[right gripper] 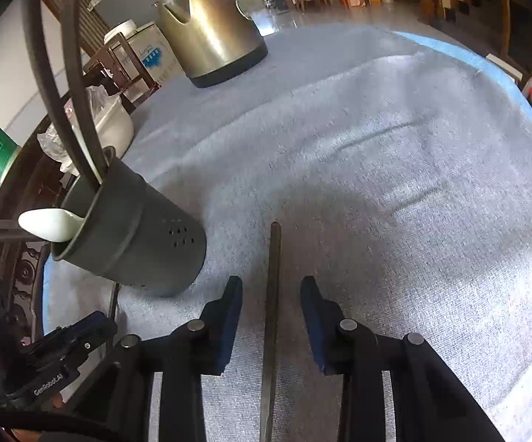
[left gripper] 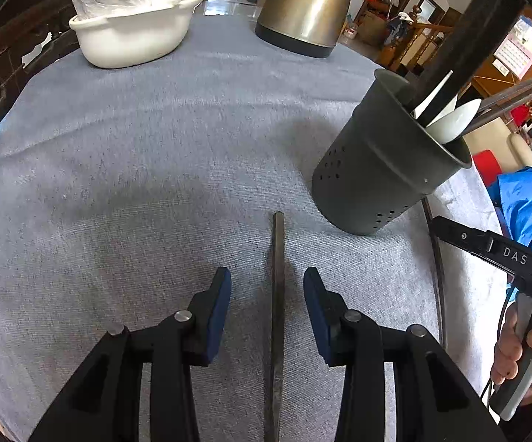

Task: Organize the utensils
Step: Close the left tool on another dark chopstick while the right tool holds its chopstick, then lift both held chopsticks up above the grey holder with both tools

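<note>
Fingers of both the left gripper (left gripper: 267, 311) and the right gripper (right gripper: 271, 318) stand open, holding nothing. A careless reach could tip the full holder (left gripper: 383, 169), spilling the spoon (left gripper: 457, 119).

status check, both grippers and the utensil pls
Left hand-held gripper open, astride metal utensil flat on cloth. Right hand-held gripper open, straddling it too. Grey holder upright, already stocked. Nothing blocking.

Kettle (left gripper: 304, 9) behind holder (left gripper: 387, 158); bowl (left gripper: 129, 37) left of kettle.
</note>
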Tool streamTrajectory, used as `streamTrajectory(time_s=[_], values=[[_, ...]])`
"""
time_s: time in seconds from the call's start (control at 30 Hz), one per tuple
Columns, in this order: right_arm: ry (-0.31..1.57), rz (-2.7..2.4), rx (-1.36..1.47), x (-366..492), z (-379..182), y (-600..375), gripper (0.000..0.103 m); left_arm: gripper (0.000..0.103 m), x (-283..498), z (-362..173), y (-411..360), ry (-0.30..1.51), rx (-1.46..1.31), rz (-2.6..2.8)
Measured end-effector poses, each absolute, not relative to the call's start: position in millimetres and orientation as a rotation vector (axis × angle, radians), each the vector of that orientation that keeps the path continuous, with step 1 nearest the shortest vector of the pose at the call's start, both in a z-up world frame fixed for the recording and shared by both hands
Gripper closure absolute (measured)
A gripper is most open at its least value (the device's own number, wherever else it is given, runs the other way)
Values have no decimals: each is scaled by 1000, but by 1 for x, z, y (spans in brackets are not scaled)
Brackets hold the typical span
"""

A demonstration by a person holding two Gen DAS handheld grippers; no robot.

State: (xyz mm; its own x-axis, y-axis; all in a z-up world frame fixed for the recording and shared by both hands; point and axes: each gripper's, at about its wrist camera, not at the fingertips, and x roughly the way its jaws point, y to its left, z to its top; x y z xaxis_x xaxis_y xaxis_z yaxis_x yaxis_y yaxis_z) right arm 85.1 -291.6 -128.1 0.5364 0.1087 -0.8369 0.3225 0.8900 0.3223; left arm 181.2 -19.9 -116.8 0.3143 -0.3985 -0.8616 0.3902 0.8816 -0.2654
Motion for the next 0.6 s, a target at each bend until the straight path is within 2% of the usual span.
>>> streamTrajectory(time_s=[0.03, 0.07, 0.13, 0.17, 0.23, 0.27, 0.47, 0.6], values=[[1011, -142, 467, 87, -129, -291, 69, 64, 181, -116, -22, 1140, -5, -515], [1018, -150, 460, 89, -130, -290, 70, 73, 180, -120, -29, 1142, -3, -515], [1027, -157, 461, 94, -134, -291, 73, 83, 178, -120, -37, 1139, 7, -517], [1009, -166, 444, 97, -133, -291, 78, 90, 177, -120, -40, 1124, 23, -512], [998, -175, 435, 100, -135, -292, 90, 96, 179, -120, -43, 1114, 21, -510], [998, -168, 448, 101, -136, -293, 96, 97, 180, -120, -42, 1113, 7, -511], [908, -154, 470, 84, -118, -291, 97, 97, 180, -116, -25, 1090, -37, -511], [820, -128, 494, 59, -93, -290, 97, 97, 167, -94, -8, 1017, -87, -516]])
